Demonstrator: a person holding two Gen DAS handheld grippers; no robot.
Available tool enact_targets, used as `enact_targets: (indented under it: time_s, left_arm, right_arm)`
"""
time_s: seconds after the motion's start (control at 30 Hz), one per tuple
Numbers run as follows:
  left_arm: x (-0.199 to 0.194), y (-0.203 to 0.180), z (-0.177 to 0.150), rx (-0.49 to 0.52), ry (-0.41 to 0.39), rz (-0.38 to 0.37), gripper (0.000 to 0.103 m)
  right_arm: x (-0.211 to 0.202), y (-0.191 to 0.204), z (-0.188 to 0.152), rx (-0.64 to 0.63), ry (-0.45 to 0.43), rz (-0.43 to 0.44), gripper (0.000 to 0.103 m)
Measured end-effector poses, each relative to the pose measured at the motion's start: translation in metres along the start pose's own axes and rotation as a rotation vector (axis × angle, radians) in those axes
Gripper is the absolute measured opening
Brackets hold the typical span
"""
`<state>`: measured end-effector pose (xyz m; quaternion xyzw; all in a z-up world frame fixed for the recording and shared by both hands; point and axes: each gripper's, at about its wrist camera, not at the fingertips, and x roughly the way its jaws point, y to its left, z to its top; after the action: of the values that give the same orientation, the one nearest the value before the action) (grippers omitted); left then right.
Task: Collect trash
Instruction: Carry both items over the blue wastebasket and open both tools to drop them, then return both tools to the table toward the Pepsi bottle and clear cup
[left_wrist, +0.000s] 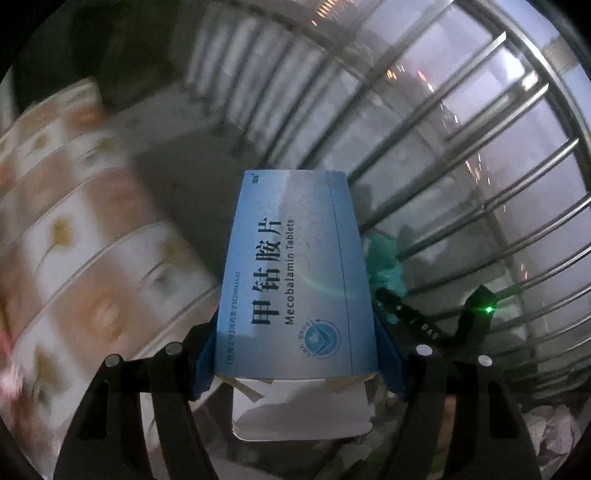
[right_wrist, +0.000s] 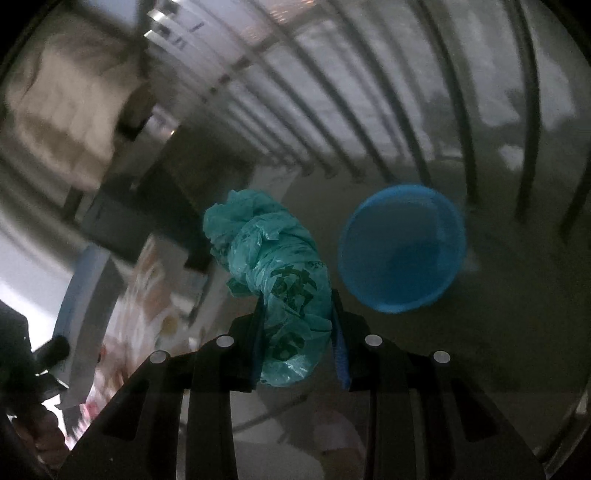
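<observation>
Closest to us in the left wrist view is the left gripper (left_wrist: 295, 354), and we've got its blue pads clamped on both sides of a blue medicine box (left_wrist: 295, 273) that reads Mecobalamin Tablets. Its near end flap hangs open, white inside, and the box points away from us toward the window bars (left_wrist: 461, 166). Just right of the box, a bit of green plastic bag (left_wrist: 384, 266) peeks out, with the other gripper's dark body and a green light beside it. Left of the box there's a blurred floral cloth (left_wrist: 74, 240) in orange and white squares.

Over in the right wrist view, our right gripper (right_wrist: 299, 332) is pinching that same green plastic bag (right_wrist: 273, 280), all scrunched up with dark print on it, sticking out past the fingertips. Right of the bag and apart from it sits a blue round bin (right_wrist: 402, 251), looking empty as far as we can tell through the blur. Behind both run the window bars (right_wrist: 369, 110). Left of the bag we can make out the floral cloth (right_wrist: 147, 295) again, too smeared for detail
</observation>
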<state>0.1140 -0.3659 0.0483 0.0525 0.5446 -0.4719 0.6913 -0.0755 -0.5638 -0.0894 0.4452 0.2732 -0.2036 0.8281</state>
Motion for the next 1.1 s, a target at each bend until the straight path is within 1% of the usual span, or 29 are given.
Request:
enact_targets:
  time_s: [0.07,0.13,0.23,0.27,0.3,0.33,0.37,0.4,0.43,0.47,0.53,0.57,0.63,0.77,0.83,0.93,0.97,1.0,1.03,1.07,1.1]
  left_arm:
    - [0.036,-0.022,0.026,0.052,0.04,0.021,0.069]
    - [0.07,-0.038,0.042,0.085,0.076,0.024,0.069]
    - [0.116,-0.058,0.062,0.138,0.095,0.059,0.069]
    - [0.134,-0.068,0.069,0.17,0.097,0.066,0.069]
    - [0.144,-0.073,0.073,0.19,0.093,0.08,0.07]
    - [0.158,-0.078,0.076,0.214,0.092,0.111,0.07]
    - [0.171,-0.081,0.081,0.224,0.098,0.135,0.075]
    - [0.185,-0.083,0.084,0.226,0.109,0.154,0.088]
    - [0.195,-0.083,0.087,0.223,0.107,0.168,0.092]
    - [0.199,-0.082,0.087,0.218,0.095,0.175,0.092]
    - [0.206,-0.08,0.087,0.209,0.087,0.199,0.092]
    - [0.205,-0.078,0.087,0.205,0.095,0.208,0.092]
    - [0.2,-0.073,0.084,0.205,0.104,0.196,0.092]
    - [0.167,-0.07,0.081,0.27,0.075,0.208,0.092]
    - [0.139,-0.069,0.077,0.31,0.053,0.197,0.092]
    - [0.094,-0.065,0.068,0.363,0.016,0.209,0.092]
    - [0.081,-0.062,0.065,0.375,0.011,0.206,0.092]
    - [0.058,-0.058,0.057,0.393,0.004,0.201,0.092]
    - [0.046,-0.056,0.052,0.401,0.003,0.199,0.092]
    - [0.025,-0.05,0.045,0.41,0.003,0.196,0.092]
    - [0.013,-0.047,0.041,0.411,0.004,0.194,0.092]
  right_arm:
    - [0.01,-0.013,0.01,0.035,-0.008,-0.032,0.029]
    - [0.025,-0.029,0.02,0.079,-0.015,-0.065,0.029]
    - [0.044,-0.05,0.032,0.141,-0.01,-0.096,0.029]
    - [0.048,-0.053,0.036,0.148,-0.01,-0.102,0.03]
    - [0.055,-0.058,0.039,0.159,-0.014,-0.119,0.032]
    - [0.061,-0.063,0.041,0.174,-0.018,-0.138,0.033]
    - [0.071,-0.072,0.044,0.202,-0.022,-0.159,0.043]
    - [0.077,-0.078,0.046,0.22,-0.02,-0.168,0.062]
    - [0.087,-0.088,0.046,0.246,-0.02,-0.193,0.069]
    - [0.093,-0.094,0.046,0.257,-0.021,-0.216,0.074]
    - [0.11,-0.107,0.042,0.272,0.023,-0.289,0.074]
    - [0.114,-0.114,0.037,0.294,0.049,-0.305,0.074]
    - [0.111,-0.119,0.026,0.321,0.05,-0.287,0.074]
    - [0.086,-0.106,0.003,0.262,0.019,-0.282,0.074]
    - [0.077,-0.099,-0.004,0.24,0.011,-0.272,0.074]
    - [0.055,-0.076,-0.009,0.156,-0.015,-0.269,0.074]
    - [0.041,-0.064,-0.012,0.108,-0.032,-0.268,0.076]
    - [0.036,-0.056,-0.012,0.083,-0.045,-0.269,0.08]
    - [0.029,-0.047,-0.013,0.055,-0.061,-0.273,0.081]
    - [0.015,-0.034,-0.016,0.009,-0.087,-0.283,0.084]
    - [0.007,-0.025,-0.017,-0.024,-0.104,-0.289,0.086]
